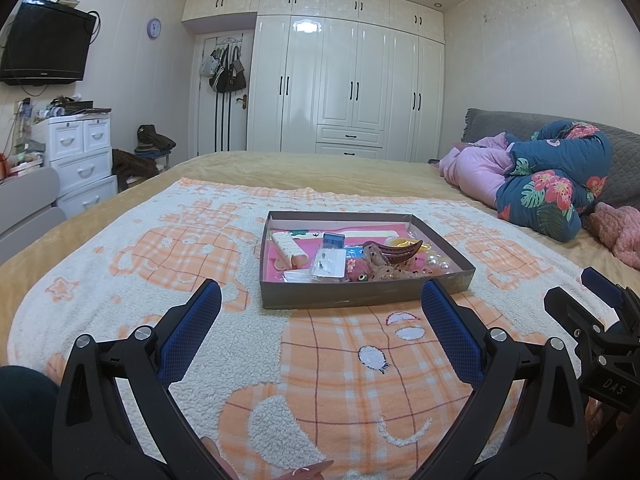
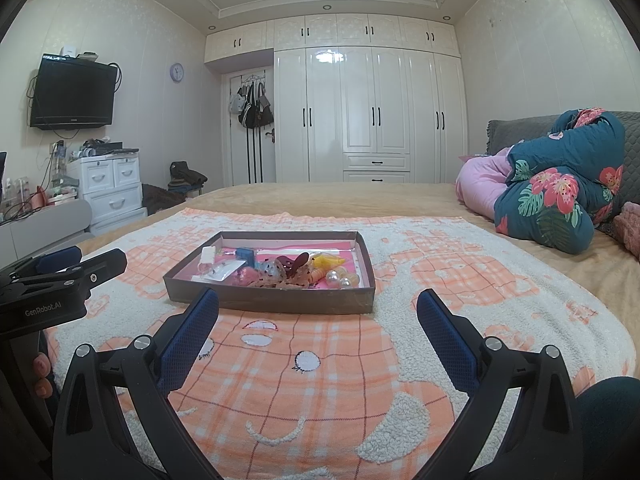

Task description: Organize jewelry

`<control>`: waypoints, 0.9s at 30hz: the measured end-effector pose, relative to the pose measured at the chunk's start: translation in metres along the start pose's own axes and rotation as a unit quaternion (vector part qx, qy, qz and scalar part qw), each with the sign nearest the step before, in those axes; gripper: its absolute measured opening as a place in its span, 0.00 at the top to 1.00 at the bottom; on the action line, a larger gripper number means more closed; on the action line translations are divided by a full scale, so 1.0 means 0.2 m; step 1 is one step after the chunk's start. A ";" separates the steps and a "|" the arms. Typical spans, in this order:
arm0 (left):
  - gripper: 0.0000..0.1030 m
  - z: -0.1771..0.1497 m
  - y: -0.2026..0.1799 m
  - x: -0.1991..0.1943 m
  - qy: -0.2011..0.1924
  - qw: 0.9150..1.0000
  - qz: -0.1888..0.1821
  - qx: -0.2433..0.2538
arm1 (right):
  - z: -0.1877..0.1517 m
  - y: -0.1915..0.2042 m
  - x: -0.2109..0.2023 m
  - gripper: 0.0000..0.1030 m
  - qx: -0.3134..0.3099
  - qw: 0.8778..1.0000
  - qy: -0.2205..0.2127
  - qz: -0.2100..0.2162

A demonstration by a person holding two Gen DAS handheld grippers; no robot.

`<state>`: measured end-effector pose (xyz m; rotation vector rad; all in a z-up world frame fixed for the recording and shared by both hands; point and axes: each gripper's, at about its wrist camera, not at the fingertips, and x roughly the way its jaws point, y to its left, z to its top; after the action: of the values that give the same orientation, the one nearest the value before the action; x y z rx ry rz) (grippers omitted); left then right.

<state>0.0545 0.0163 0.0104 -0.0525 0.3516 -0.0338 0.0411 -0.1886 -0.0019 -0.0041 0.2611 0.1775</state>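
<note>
Jewelry tray point(image 1: 360, 292) lay long-side-on, dead ahead of both spread, empty grippers: left hand-held gripper point(image 1: 320, 304), right hand-held gripper point(image 2: 318, 308), equally near.

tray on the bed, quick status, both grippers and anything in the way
Left gripper open, empty. Right gripper open, empty. Tray ahead on blanket, jewelry and hair clips inside untouched. Path clear.

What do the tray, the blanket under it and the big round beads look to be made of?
Tray: likely cardboard, dark matte outside with thin folded walls and a glossy taped front edge. Blanket: fleecy fabric, with a nubbly white pile and flatter orange check. Round beads: probably plastic imitation pearl, with a smooth cream sheen and highlights; the real material cannot be told.
</note>
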 end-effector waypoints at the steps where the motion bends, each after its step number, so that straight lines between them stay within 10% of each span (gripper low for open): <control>1: 0.11 0.00 0.00 0.00 0.000 1.000 0.000 0.000 | 0.00 0.00 0.00 0.06 0.000 1.000 0.000 0.000; 27: 0.11 0.06 0.10 0.08 0.029 0.999 0.015 -0.034 | 0.00 -0.08 0.07 0.06 0.034 0.999 0.022 -0.005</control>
<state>0.0742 0.0356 0.0144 -0.1134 0.4112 0.0060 0.0566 -0.2029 -0.0049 0.0580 0.3105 0.1578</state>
